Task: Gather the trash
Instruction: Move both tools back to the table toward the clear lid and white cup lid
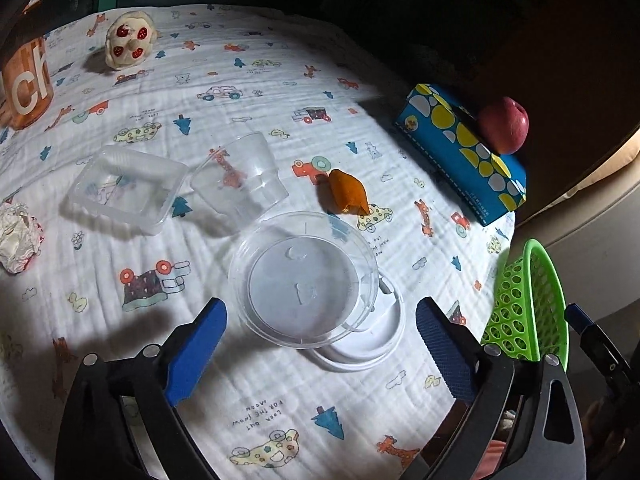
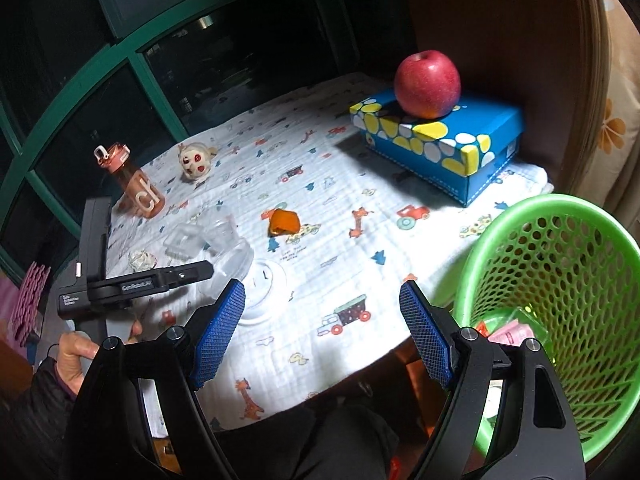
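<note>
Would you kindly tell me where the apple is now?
The apple sits on top of the blue tissue box, at the table's far right in the right wrist view.

A printed cloth point(image 1: 248, 92) covers the tabletop. On it lie a clear bowl point(image 1: 304, 280), a clear cup point(image 1: 240, 180), a clear tray point(image 1: 126, 188), crumpled paper point(image 1: 18, 236) and an orange wrapper point(image 1: 348, 192). A blue box point(image 2: 436, 140), a bottle point(image 2: 134, 182) and a small toy point(image 2: 194, 160) rest there too.

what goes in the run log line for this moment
left tongs: open, above clear lid | right tongs: open, empty | green basket: holds trash
</note>
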The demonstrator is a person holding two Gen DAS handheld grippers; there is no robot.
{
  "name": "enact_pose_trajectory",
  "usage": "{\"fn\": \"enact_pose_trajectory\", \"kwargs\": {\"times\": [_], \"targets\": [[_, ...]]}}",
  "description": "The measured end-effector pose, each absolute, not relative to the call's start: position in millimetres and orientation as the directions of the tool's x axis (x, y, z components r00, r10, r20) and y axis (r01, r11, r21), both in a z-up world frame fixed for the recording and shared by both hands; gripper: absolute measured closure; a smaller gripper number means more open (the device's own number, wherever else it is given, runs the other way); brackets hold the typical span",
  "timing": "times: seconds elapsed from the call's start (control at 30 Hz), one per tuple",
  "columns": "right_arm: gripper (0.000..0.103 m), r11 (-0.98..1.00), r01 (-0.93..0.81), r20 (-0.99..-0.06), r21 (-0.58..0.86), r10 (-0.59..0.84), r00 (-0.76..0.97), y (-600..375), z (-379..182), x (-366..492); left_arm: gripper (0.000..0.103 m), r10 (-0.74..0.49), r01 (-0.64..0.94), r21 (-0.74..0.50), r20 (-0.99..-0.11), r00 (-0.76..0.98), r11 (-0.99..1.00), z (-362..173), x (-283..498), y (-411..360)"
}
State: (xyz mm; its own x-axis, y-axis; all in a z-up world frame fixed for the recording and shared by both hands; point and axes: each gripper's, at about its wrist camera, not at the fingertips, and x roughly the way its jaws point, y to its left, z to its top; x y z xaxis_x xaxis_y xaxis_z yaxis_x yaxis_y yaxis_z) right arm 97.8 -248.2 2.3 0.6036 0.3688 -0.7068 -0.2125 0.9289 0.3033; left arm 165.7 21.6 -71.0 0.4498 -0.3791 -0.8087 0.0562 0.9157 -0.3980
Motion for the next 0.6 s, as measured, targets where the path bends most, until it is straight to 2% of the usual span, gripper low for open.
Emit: {"fn": "enact_pose_trajectory", "kwargs": {"times": [0.6], "targets": [[0.024, 0.922, -0.23, -0.733, 0.312, 0.388, 0.558, -231.7, -15.1, 111.1, 0.007, -0.413, 0.077, -0.418, -0.824, 0.387, 0.905, -90.4, 186.9, 13.7]]}}
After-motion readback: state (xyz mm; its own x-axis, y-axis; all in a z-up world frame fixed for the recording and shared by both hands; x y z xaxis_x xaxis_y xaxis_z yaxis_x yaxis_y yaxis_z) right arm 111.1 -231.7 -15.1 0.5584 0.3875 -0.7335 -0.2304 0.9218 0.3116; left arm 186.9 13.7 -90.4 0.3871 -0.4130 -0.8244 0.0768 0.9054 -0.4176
